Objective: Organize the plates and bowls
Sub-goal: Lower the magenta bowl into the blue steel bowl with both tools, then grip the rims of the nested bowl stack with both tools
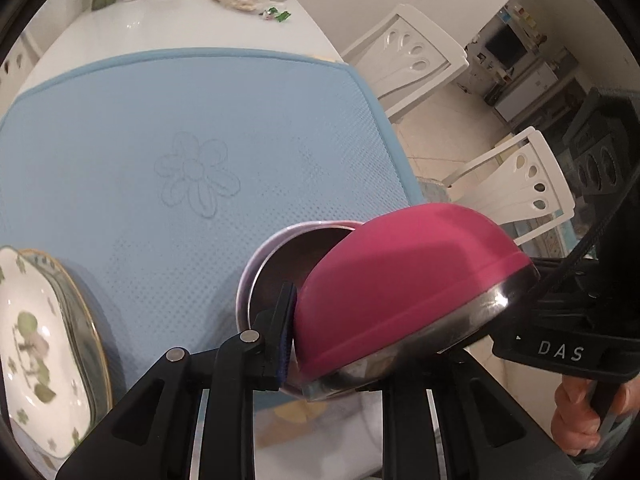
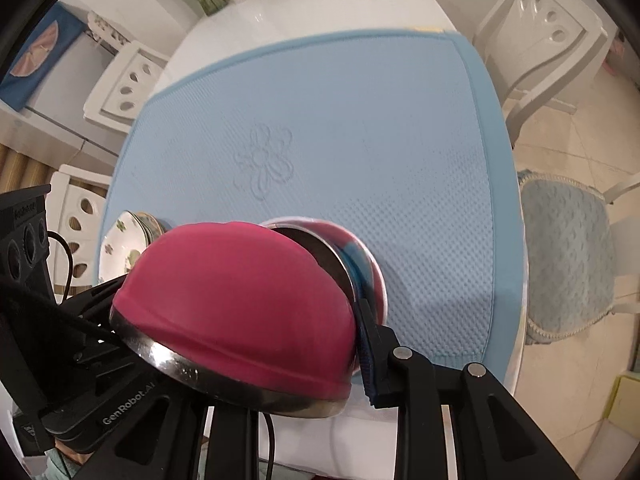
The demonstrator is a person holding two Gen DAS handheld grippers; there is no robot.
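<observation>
The left gripper [image 1: 320, 344] points steeply down, its jaws nearly closed — one blue-padded finger [image 1: 285, 336] presses the pink bowl [image 1: 400, 280] at its rim, the other hidden behind it. The right gripper [image 2: 320, 344] is angled down too, clamped on the same bowl's opposite edge (only its right-side finger [image 2: 366, 344] shows). In the left wrist view, a bare hand [image 1: 580, 420] grips the right gripper's handle.

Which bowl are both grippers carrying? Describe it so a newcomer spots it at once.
Start at the blue mat on the white table. At its near edge, the pink bowl hangs tilted, clamped by its steel rim. Unlike the bowl behind it on the mat, it shows its pink outside.
</observation>
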